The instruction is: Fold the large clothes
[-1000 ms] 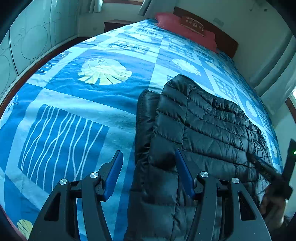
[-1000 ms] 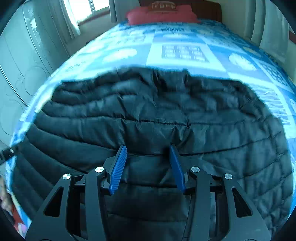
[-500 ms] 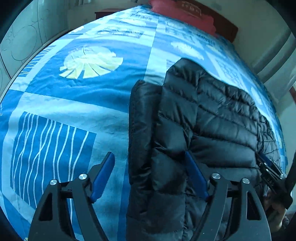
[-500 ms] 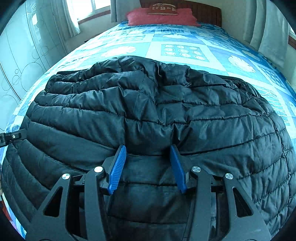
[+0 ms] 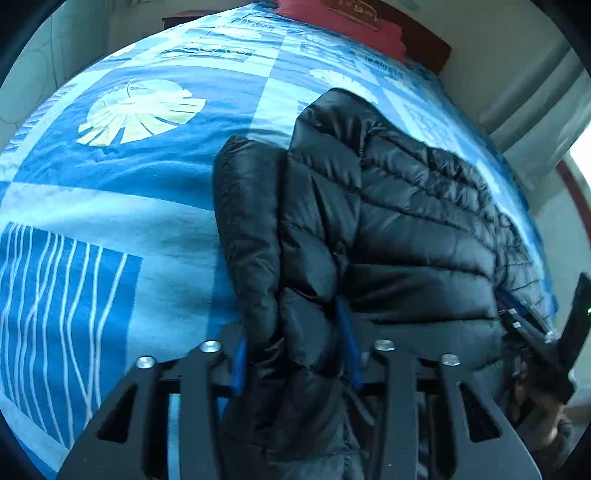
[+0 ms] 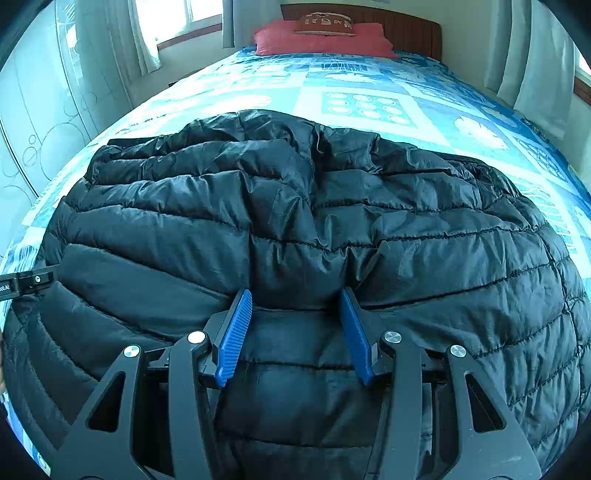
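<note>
1. Here, through my left wrist camera, the left tongs sit low over the near edge of a black quilted puffer jacket. Their blue pads are pressed into a thick roll of the jacket's folded side, narrowed partway and gripping that bunch. The jacket lies on a bed covered in a blue patchwork quilt with a pale leaf print, and its folded edge runs away from me toward the red pillow at the headboard. At the right margin the right tongs reach the jacket's far edge.

2. Next, through my right wrist camera, the right tongs rest on the same puffer jacket, which fills most of the view and lies spread across the bed. The blue fingers stand fairly wide, with a raised ridge of the quilted fabric pinched up between their tips; I cannot tell how firmly it is held. A red pillow sits by the wooden headboard, and the tip of the left tongs shows at the left edge.
</note>
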A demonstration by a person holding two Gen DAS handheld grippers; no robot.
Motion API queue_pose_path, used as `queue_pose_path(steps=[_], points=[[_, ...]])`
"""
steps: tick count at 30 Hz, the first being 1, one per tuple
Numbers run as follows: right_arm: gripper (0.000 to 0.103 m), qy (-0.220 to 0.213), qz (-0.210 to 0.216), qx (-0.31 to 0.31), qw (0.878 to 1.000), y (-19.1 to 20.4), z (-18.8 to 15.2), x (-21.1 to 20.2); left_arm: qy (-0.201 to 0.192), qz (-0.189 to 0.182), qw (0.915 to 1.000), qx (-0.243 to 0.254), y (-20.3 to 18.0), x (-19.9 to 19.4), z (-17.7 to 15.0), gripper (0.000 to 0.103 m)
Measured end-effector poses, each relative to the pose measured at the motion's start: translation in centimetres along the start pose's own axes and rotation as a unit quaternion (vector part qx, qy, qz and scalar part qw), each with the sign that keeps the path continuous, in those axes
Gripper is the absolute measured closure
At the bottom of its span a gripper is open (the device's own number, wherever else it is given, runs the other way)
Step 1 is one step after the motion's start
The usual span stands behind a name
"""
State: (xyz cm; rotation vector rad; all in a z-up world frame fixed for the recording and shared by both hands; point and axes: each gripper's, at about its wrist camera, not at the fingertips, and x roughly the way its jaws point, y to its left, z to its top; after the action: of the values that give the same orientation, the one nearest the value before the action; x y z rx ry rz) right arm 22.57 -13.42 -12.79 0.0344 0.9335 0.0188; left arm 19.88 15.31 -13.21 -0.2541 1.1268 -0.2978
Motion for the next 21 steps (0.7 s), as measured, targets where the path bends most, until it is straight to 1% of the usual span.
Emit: queue_pose_path(steps=[1, 2, 4, 8, 12, 15, 17, 21], points=[[0.054, 0.000, -0.003, -0.002, 1.000, 0.1, 0.0, 0.0, 0.000, -0.008, 1.0000, -0.005, -0.1, -0.3, 0.0, 0.075], [0.054, 0.000, -0.004, -0.003, 1.000, 0.2, 0.0, 0.0, -0.001, -0.011, 0.9999, -0.005, -0.3, -0.6, 0.1, 0.078], [0.054, 0.001, -0.006, -0.008, 1.000, 0.4, -0.1, 0.1, -0.009, -0.009, 0.9999, 0.002, -1.0, -1.6, 0.0, 0.081], [0.054, 0.002, -0.004, -0.006, 1.000, 0.6, 0.0, 0.1, -0.035, -0.002, 0.9991, 0.024, -3.2, -4.2, 0.0, 0.082], [0.055, 0.000, 0.011, 0.013, 1.000, -0.2, 0.4, -1.4, -0.055, -0.004, 0.9979, 0.036, -5.3, -6.7, 0.6, 0.083], [0.055, -0.014, 0.009, 0.022, 1.000, -1.6, 0.5, -4.0, -0.068, -0.003, 0.9962, 0.055, -8.2, -8.4, 0.7, 0.083], [0.055, -0.022, 0.000, 0.021, 1.000, -2.8, 0.6, -5.9, -0.075, -0.005, 0.9947, 0.069, -10.4, -9.2, 0.6, 0.083], [0.053, -0.037, -0.013, 0.027, 0.999, -5.6, 0.1, -9.5, -0.086, -0.005, 0.9912, 0.101, -15.3, -9.8, 0.6, 0.083]])
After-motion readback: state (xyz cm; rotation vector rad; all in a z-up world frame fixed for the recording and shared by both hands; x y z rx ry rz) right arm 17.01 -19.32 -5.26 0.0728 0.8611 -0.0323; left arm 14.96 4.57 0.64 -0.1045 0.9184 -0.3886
